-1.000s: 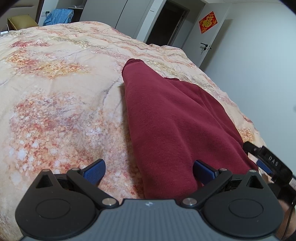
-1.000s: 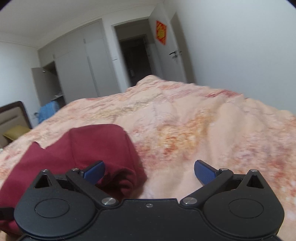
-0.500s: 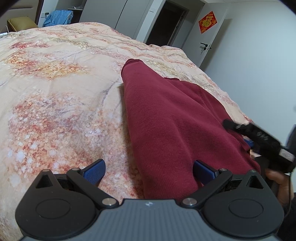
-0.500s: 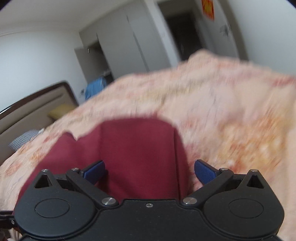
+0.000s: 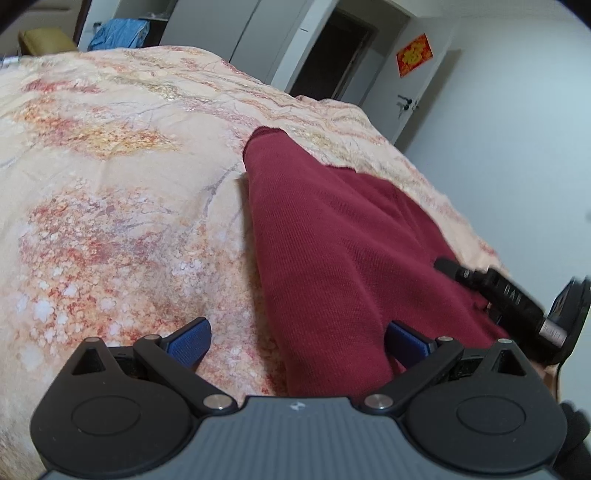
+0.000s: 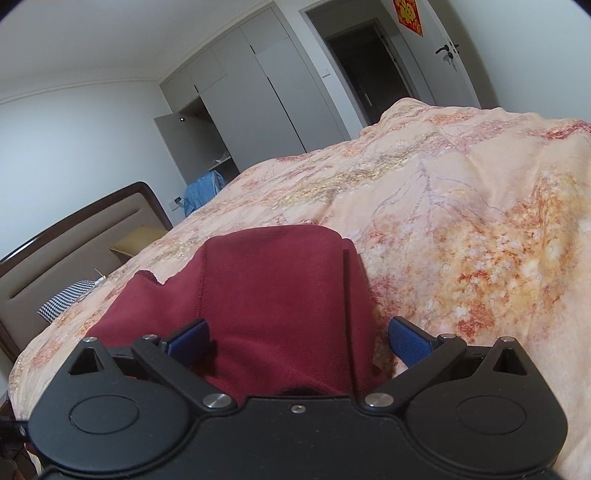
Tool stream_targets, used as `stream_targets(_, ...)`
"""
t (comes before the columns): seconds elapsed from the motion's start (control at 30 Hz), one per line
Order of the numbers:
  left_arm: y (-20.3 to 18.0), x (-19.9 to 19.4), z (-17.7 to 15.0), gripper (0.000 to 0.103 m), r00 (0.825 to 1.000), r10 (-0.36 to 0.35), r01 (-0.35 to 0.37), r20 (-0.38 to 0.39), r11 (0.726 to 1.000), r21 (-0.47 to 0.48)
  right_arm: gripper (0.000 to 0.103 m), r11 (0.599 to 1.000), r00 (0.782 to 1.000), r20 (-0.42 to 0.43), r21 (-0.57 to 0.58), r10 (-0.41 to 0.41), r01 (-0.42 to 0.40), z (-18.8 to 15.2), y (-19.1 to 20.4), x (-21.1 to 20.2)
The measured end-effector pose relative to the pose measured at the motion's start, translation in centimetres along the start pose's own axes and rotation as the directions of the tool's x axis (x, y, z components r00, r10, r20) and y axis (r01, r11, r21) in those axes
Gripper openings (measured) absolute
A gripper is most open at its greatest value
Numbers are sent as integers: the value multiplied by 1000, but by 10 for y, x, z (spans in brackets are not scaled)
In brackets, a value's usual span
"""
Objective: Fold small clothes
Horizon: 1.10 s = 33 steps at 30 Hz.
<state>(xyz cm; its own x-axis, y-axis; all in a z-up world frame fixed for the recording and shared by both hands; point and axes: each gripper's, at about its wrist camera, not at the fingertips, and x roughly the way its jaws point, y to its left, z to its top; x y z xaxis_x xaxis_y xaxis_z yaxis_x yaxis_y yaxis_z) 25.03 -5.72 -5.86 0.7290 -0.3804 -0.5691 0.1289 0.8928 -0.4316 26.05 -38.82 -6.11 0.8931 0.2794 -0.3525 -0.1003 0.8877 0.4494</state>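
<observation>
A dark red knit garment (image 5: 332, 251) lies partly folded on the floral bedspread (image 5: 110, 192). My left gripper (image 5: 297, 341) is open, low over the garment's near left edge, its right finger over the cloth. In the right wrist view the garment (image 6: 277, 295) lies between the open fingers of my right gripper (image 6: 297, 341), which hovers at its near end. The right gripper also shows in the left wrist view (image 5: 509, 302), at the garment's right edge.
The bedspread (image 6: 461, 221) covers the whole bed. A dark headboard (image 6: 74, 229), a yellow pillow (image 6: 136, 240) and a checked cloth (image 6: 62, 299) are at the left. Wardrobes (image 6: 258, 92), a dark doorway (image 6: 369, 66) and blue clothing (image 5: 118, 33) stand beyond.
My right gripper has swung left from the bare bedspread to centre over the red garment's end. My left gripper has stayed almost still.
</observation>
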Motion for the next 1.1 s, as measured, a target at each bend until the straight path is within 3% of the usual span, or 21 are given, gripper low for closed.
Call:
stream_targets(0.17,4,2,16,103,1000,1,0,20,999,-39,100,1000,1000,23,-14,4,-4,-3,1,-5)
stream_targets(0.3,-2,19,34,103,998,64,-64,-8,998,7,85,999,999,35,-36,-2,3,-5,4,-7)
stream_targets(0.43,-5,32,39,103,997,68,-67,-35,997,34,74,999,999,44,-38,3,-2,-6,5,-9)
stream_targets(1.1,-7,42,41,103,996,61,-57,-67,996,66,75,999,999,41,-40,-7,9,-4,7,-6)
